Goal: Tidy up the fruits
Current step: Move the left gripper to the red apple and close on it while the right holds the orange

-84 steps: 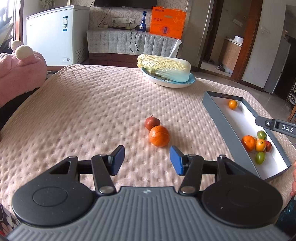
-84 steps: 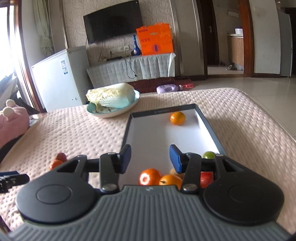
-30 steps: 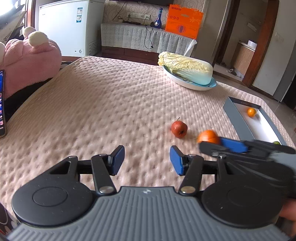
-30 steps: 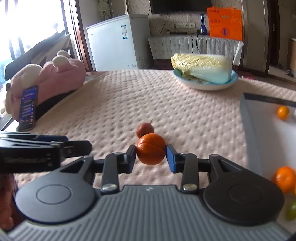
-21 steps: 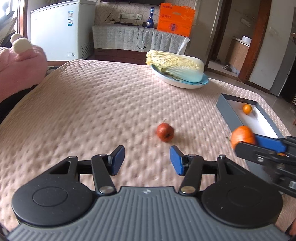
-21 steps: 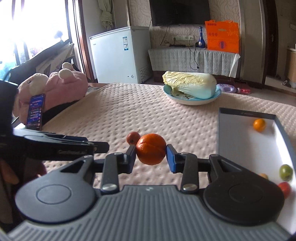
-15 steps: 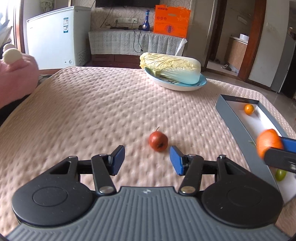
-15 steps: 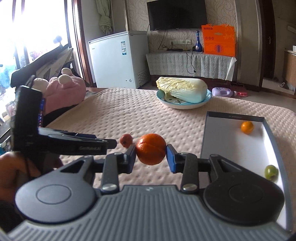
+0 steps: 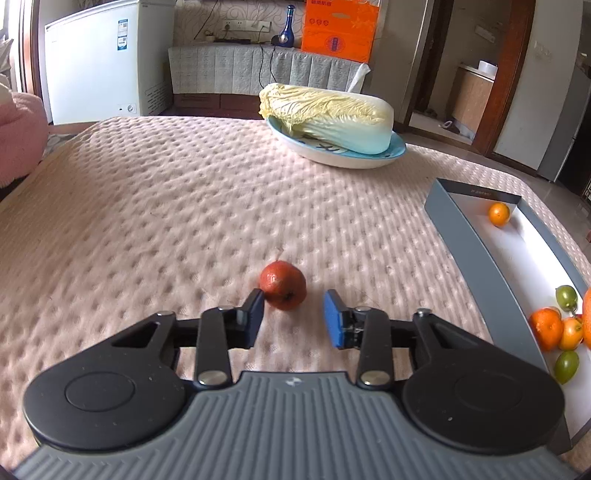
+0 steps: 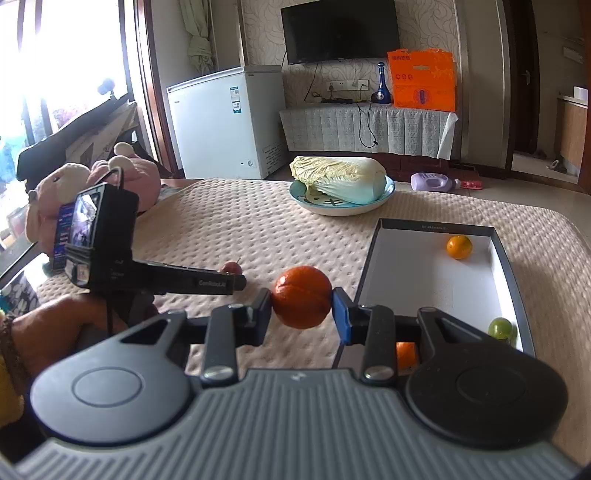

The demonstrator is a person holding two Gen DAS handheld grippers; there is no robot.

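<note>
1. My left gripper (image 9: pixel 292 318) is closing around the red fruit (image 9: pixel 283 284) on the pink bedspread (image 9: pixel 166 221); its right pad hasn't touched
2. My right gripper (image 10: pixel 301 314) clamps the orange (image 10: pixel 301 296), lifted beside the tray's left wall
3. The tray (image 9: pixel 465 236), at the bedspread's right edge, holds oranges and green fruits

place: home living room, likely | evidence: television (image 10: pixel 340 31), chest freezer (image 10: pixel 225 122)
</note>
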